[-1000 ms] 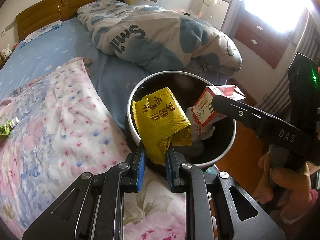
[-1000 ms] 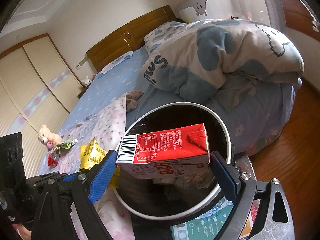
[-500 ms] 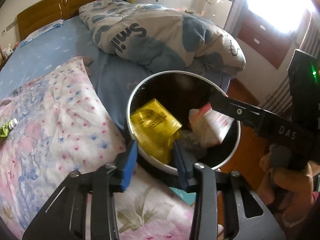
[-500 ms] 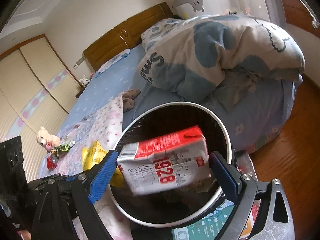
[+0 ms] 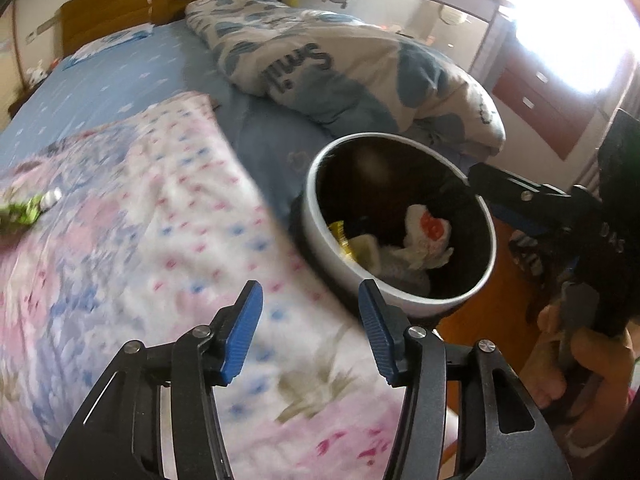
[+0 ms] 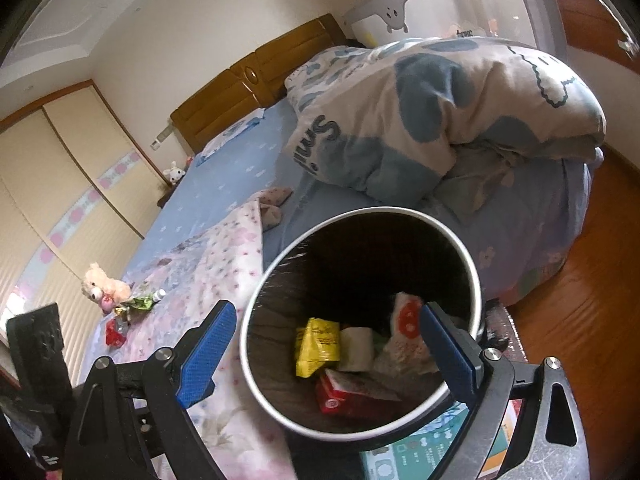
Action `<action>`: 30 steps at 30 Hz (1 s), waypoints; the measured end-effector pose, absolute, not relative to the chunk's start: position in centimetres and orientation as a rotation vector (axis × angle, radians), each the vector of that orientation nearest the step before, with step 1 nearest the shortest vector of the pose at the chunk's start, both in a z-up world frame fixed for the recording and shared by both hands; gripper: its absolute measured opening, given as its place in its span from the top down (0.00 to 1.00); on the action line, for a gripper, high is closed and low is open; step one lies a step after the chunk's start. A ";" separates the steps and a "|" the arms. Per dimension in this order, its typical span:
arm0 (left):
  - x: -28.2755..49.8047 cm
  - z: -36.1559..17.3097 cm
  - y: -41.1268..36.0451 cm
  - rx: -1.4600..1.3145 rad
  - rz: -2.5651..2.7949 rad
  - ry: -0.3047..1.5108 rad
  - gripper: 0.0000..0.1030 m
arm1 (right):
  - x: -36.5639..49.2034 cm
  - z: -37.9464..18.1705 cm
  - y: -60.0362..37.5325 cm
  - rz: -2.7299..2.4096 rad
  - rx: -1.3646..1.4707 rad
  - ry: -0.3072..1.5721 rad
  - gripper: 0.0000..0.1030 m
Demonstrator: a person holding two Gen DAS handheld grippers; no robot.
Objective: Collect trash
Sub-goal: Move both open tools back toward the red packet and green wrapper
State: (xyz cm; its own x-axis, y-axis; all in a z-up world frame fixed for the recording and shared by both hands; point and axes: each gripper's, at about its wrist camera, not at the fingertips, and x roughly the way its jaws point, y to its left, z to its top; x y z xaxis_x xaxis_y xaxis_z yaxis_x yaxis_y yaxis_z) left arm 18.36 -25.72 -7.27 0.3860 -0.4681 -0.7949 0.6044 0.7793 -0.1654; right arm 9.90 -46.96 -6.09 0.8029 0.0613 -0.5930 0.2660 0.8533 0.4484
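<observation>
A round bin with a white rim (image 6: 256,300) (image 5: 310,216) stands against the bed's edge. In it lie a yellow packet (image 6: 316,344) (image 5: 339,236), a red carton (image 6: 348,396), a white wad (image 6: 356,348) and a white-and-red wrapper (image 6: 408,332) (image 5: 426,236). My right gripper (image 6: 328,352) hangs open above the bin's mouth and holds nothing. My left gripper (image 5: 310,332) is over the floral blanket, left of the bin; its jaws are opening with nothing between them. More trash lies on the blanket: a green wrapper (image 6: 138,303) (image 5: 20,212), a red wrapper (image 6: 114,332) and a small bottle (image 6: 159,294).
A folded blue-and-white quilt (image 6: 440,112) lies on the blue sheet behind the bin. A plush toy (image 6: 104,288) sits by the trash on the floral blanket (image 5: 140,240). Wooden floor (image 6: 580,280) is right of the bed. A person's hand (image 5: 580,360) holds the right gripper.
The left gripper let go of the yellow packet and the right one of the red carton; both fell into the bin. The left gripper opened and drew back leftward over the blanket.
</observation>
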 end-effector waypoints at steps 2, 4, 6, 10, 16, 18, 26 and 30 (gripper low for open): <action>18.5 -7.5 -24.3 0.140 -0.661 0.962 0.50 | 9.9 -5.9 -46.0 -0.098 0.539 0.632 0.09; 18.8 -7.7 -22.5 0.107 -0.635 0.972 0.50 | 10.0 -5.8 -44.8 -0.083 0.529 0.634 0.09; 19.0 -7.9 -21.1 0.082 -0.614 0.978 0.50 | 10.2 -5.8 -43.7 -0.059 0.527 0.638 0.09; 19.2 -8.2 -18.1 0.038 -0.570 0.986 0.50 | 10.8 -5.8 -41.3 -0.018 0.512 0.648 0.09; 18.9 -8.2 -13.8 -0.014 -0.513 0.979 0.50 | 11.6 -5.8 -37.8 0.038 0.487 0.672 0.09; 18.8 -8.2 -12.1 -0.027 -0.485 0.972 0.50 | 11.8 -5.8 -36.7 0.055 0.478 0.682 0.09; 18.4 -8.4 -6.0 -0.078 -0.375 0.961 0.48 | 13.3 -6.0 -31.7 0.144 0.427 0.717 0.08; 18.8 -8.6 -3.1 -0.108 -0.319 0.963 0.48 | 14.3 -6.0 -29.3 0.188 0.394 0.732 0.08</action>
State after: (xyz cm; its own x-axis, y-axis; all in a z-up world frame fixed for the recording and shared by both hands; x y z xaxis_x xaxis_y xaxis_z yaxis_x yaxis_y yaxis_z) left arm 18.79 -3.15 -8.61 0.5287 -0.3140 -0.7886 0.2189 0.9481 -0.2308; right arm 14.33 -29.35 -6.02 0.7315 0.3018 -0.6114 -0.0307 0.9104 0.4127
